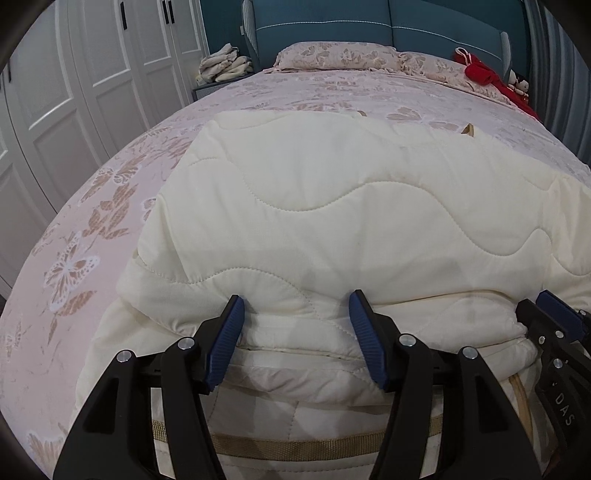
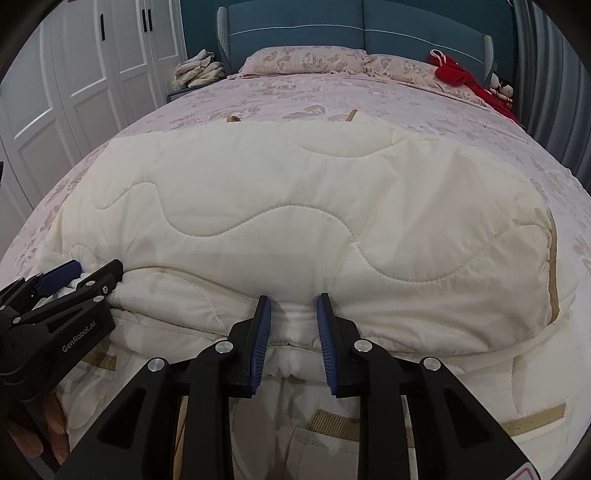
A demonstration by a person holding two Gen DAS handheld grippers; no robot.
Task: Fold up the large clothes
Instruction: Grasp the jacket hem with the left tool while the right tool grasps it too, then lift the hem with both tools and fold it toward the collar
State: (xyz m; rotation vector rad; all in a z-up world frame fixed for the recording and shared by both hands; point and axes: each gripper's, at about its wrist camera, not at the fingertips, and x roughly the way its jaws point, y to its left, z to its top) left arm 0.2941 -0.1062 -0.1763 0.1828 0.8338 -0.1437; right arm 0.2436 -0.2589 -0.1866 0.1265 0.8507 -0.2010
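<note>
One cream quilt (image 1: 314,206) fills the middle of both views, folded into thick layers on the bed (image 1: 92,221), with wavy stitch lines across its top and tan trim (image 2: 553,266) showing down its right edge in the right wrist view. Its near folded edge bulges toward the cameras at the lower centre of each frame.

At the bottom centre of the left wrist view, the left gripper (image 1: 295,332) has its blue pads (image 1: 229,328) spread wide, both tips pressed against the quilt's near fold, with a broad bulge of fabric between them. At the bottom centre of the right wrist view, the right gripper (image 2: 293,325) has its pads much closer, pinching a narrow ridge of the quilt's edge. Each gripper also shows at the side edge of the other's view, just beside it along the same fold.

Beyond the quilt, two floral pillows (image 2: 303,61) lie at the upper centre against a teal headboard (image 2: 332,33). A red cloth (image 2: 456,75) sits at the upper right, folded pale clothes (image 2: 199,70) at the upper left beside white wardrobe doors (image 2: 92,74)
</note>
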